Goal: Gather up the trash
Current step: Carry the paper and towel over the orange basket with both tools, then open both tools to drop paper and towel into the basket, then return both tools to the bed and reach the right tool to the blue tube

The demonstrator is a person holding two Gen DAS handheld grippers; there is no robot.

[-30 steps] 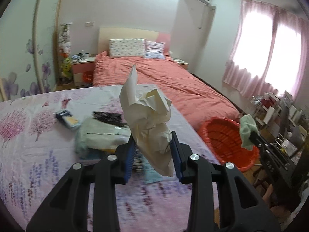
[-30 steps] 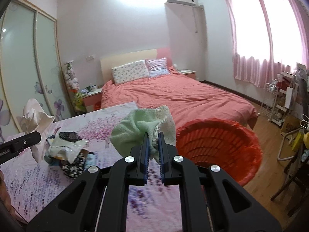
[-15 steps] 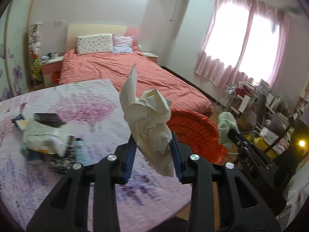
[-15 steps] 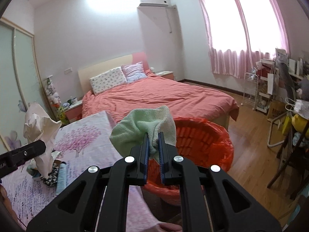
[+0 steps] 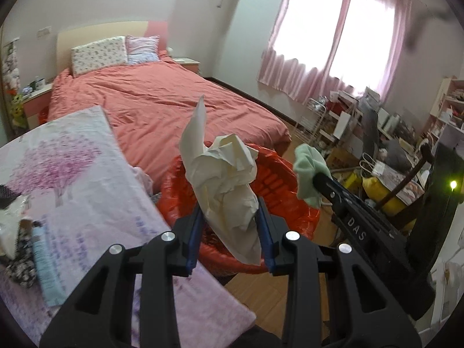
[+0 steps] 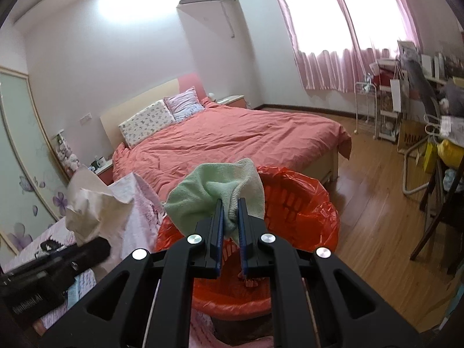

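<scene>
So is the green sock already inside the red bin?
No, the green sock is pinched in the right tongs above the red bin.

The basket (image 6: 304, 203) stands on the floor (image 6: 377, 217) at the foot of the bed (image 6: 232, 139). The table (image 5: 87, 203) adjoins the basket's left side.

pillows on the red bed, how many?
2. White floral pillow and pink striped pillow, side by side by the headboard, the floral one farther from the window. Nothing suggests others are hidden.
</scene>
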